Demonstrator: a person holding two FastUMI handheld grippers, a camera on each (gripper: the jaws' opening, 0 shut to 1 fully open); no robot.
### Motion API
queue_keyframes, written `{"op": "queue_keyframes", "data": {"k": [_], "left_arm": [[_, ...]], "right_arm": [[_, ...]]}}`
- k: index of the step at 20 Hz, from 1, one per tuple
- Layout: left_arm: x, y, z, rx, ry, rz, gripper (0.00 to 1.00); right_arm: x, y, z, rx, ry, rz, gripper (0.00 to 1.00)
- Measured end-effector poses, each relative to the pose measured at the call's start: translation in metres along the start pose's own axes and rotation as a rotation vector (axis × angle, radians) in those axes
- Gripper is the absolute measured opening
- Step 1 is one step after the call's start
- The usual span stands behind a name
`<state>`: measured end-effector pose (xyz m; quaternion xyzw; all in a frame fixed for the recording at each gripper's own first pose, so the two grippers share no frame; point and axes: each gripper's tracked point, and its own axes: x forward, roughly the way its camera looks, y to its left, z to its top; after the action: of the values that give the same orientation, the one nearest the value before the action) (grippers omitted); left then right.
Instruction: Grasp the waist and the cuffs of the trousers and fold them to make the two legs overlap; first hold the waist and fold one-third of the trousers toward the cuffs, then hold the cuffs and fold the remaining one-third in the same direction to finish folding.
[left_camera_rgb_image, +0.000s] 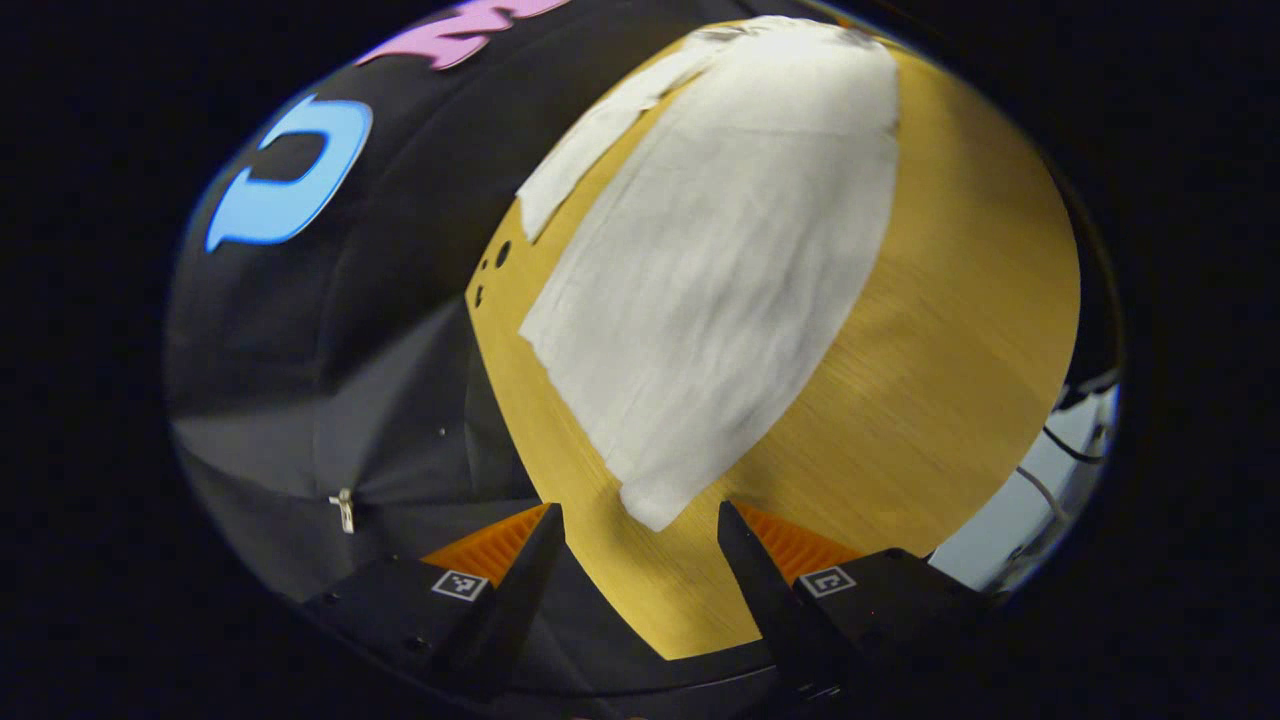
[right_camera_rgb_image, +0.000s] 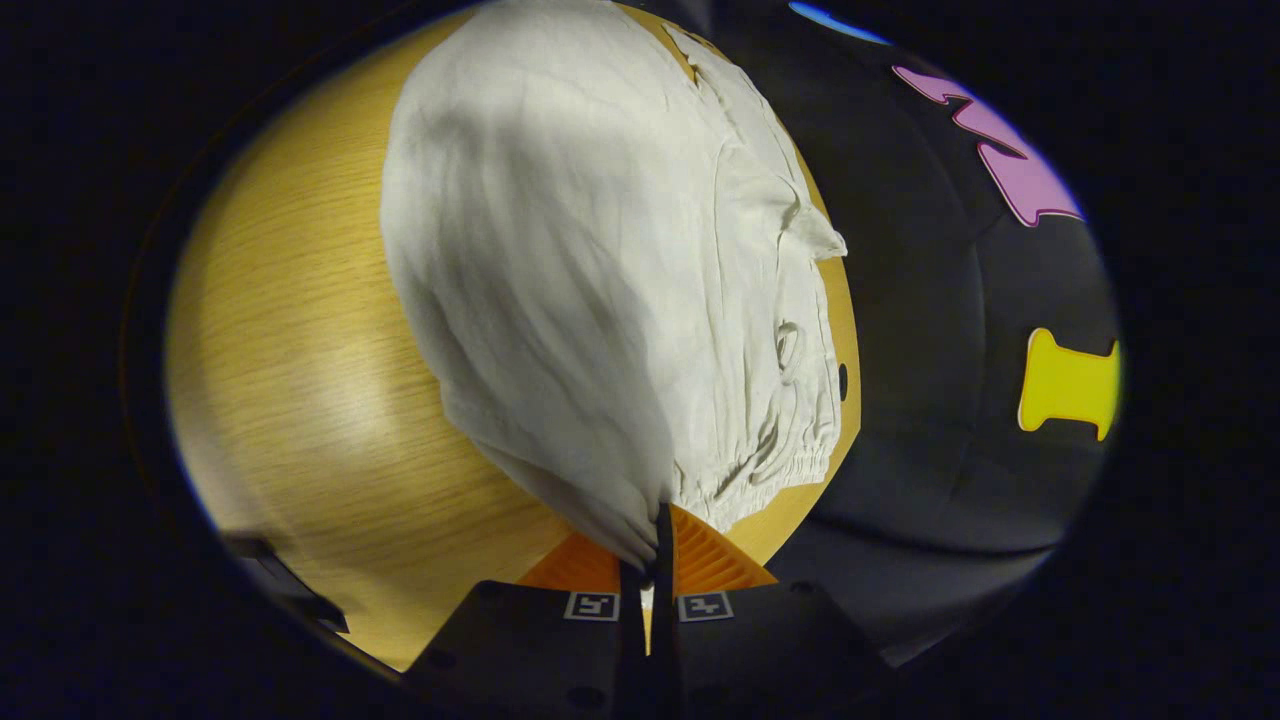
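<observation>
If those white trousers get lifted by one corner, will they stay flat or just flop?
Most likely flop: where the right hand-held gripper pinches the trousers, the cloth bunches and drapes in soft folds. They look thin and light, wrinkling at the gathered waist. On the smooth wooden table they would probably slide when dragged.

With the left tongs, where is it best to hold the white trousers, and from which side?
Probably the near corner of the trousers, which lies flat on the wooden table just ahead of the open left tongs. Come low and straight forward; the right tongs already pinch another corner.
</observation>
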<state>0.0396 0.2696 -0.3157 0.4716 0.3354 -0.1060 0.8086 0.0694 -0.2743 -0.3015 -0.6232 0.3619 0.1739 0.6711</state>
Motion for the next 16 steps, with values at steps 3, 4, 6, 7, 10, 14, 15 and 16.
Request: {"op": "queue_keyframes", "data": {"k": [3, 4, 6, 7, 10, 14, 15, 16], "left_arm": [[0.015, -0.008, 0.004, 0.090, -0.007, -0.050, 0.97], [0.019, -0.011, 0.009, 0.123, -0.019, -0.060, 0.97], [0.025, -0.006, 0.016, 0.203, -0.031, -0.074, 0.91], [0.027, -0.005, 0.019, 0.235, -0.041, -0.076, 0.91], [0.036, -0.003, 0.030, 0.300, -0.058, -0.098, 0.88], [0.042, -0.008, 0.029, 0.304, -0.025, -0.201, 0.72], [0.045, -0.007, 0.030, 0.293, -0.012, -0.220, 0.71], [0.047, -0.010, 0.028, 0.274, 0.004, -0.241, 0.53]], "right_arm": [[0.000, 0.000, 0.000, -0.015, 0.000, -0.013, 0.06], [0.000, 0.000, 0.000, -0.023, 0.001, -0.022, 0.06], [0.000, 0.000, 0.000, -0.037, -0.001, -0.039, 0.06], [0.000, 0.000, 0.000, -0.037, -0.004, -0.043, 0.06], [0.000, -0.001, 0.000, -0.010, -0.016, -0.055, 0.06], [0.000, -0.001, 0.000, -0.028, -0.019, -0.085, 0.06], [-0.001, -0.001, 0.000, -0.031, -0.020, -0.089, 0.06], [0.000, -0.001, 0.000, -0.026, -0.022, -0.090, 0.06]]}}
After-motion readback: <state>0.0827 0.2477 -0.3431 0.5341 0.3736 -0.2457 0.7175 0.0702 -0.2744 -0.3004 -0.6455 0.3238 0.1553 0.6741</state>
